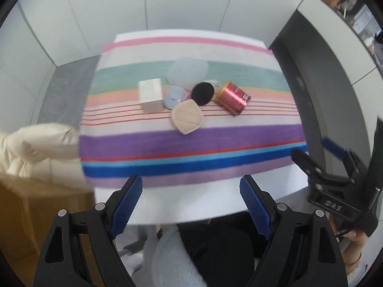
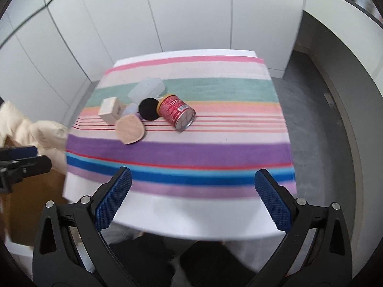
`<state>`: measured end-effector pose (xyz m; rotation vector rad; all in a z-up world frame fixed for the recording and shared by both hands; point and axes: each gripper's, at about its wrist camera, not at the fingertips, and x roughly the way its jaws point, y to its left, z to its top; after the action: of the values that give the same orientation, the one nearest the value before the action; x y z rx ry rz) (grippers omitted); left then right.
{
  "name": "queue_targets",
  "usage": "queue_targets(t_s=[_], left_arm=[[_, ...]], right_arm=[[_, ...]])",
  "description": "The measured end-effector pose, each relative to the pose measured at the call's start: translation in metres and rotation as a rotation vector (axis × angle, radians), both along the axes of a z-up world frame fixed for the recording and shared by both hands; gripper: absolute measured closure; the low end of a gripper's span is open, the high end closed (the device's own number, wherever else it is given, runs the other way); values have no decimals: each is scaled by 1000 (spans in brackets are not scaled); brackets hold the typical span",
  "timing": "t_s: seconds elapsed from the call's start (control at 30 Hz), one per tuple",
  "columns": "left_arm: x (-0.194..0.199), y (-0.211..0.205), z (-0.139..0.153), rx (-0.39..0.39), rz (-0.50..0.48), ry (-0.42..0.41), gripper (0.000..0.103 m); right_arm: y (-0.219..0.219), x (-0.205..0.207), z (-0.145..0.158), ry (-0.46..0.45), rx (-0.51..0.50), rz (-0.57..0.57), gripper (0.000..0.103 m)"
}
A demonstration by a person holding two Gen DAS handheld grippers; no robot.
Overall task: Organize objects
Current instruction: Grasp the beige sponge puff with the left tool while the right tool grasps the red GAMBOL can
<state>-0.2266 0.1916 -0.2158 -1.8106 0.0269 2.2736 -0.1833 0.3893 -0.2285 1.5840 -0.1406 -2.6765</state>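
From my left wrist camera I see the left gripper [image 1: 191, 191] with its blue-padded jaws standing wide apart, nothing between them, above the near edge of the white table [image 1: 191, 205]. A striped cloth [image 1: 191, 141] covers most of the tabletop. Clustered at its middle: a cream box [image 1: 150, 95], a pale blue pouch [image 1: 172, 97], a beige puff [image 1: 186, 117], a black round puff [image 1: 203, 93], a clear plastic container [image 1: 188, 70] behind them, and a red can [image 1: 233, 98] on its side. The right gripper [image 1: 335, 179] shows at the right edge, blurred.
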Motion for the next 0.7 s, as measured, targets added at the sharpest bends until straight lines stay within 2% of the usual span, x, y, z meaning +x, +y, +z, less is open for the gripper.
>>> queue_targets(t_s=[0.27,0.4,0.53,0.57,0.6,0.63,0.7], left_arm=[[-58,24,-91,-118,15,-7,18],[-77,32,-123,-152,22,19,19],[-90,44,-148,-190,-12,44,18],[-92,47,-152,-186,-15,44,18],[-94,50,-156,-185,-15,46,18],[-97,53,-159,-187,-15,47,18],[-100,56,-161,-177,-11,68,18]], right_arm=[[-20,-96,-73,16,90,175,0],[-34,-122,-97,60,142,253,0],[-51,-141,-117,75,233,309,5],[-52,-145,-121,78,227,320,8],[-53,-147,-123,77,213,333,21],[-55,-150,-127,68,189,353,45],[-57,-154,-133,39,182,360,47]])
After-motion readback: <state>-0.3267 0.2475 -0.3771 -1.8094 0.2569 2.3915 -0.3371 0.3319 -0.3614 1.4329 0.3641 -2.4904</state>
